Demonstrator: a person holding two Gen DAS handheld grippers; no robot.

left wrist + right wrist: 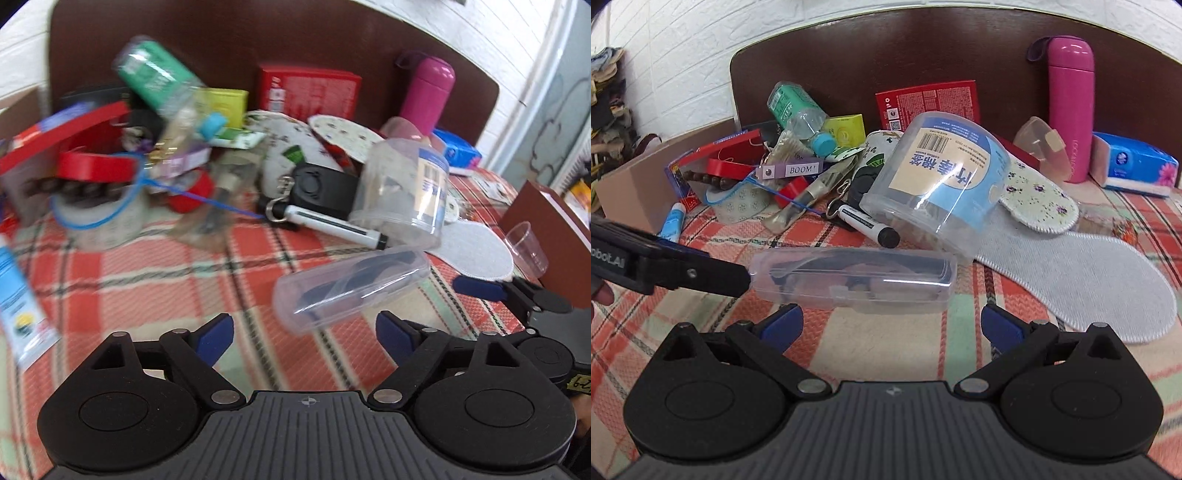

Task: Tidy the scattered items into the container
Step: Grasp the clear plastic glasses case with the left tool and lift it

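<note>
the clear plastic case (855, 278) with a dark object inside lies flat on the plaid cloth (964, 321) of the bench, and everything else is placed from it. just in front of it hangs the right gripper (892, 325), its blue-padded jaws spread wide with nothing between them, the case lying ahead of their tips. from the case's left end comes the left gripper (304, 332); in the right wrist view one black finger (701, 271) of it reaches right up to that end, though contact cannot be told. in its own view the left jaws stand wide apart, the pads pressing on nothing, and the case sits just beyond them toward the right pad.

directly behind the case lies a round clear tub (934, 173) of cotton swabs on its side, with a black-capped marker (868, 223) beside it on the left, just behind the case. to the case's right a grey insole (1089, 273) lies flat, a flowered one (1039, 201) behind it. behind and left of the case is a heap: a red tape roll (729, 168), a "boom" tag (792, 170), a green-labelled bottle (798, 110) tipped over. far left of the case stands a cardboard box (631, 184). well behind the case to the right, a pink flask (1071, 107) stands upright by a blue tissue pack (1137, 166).
</note>
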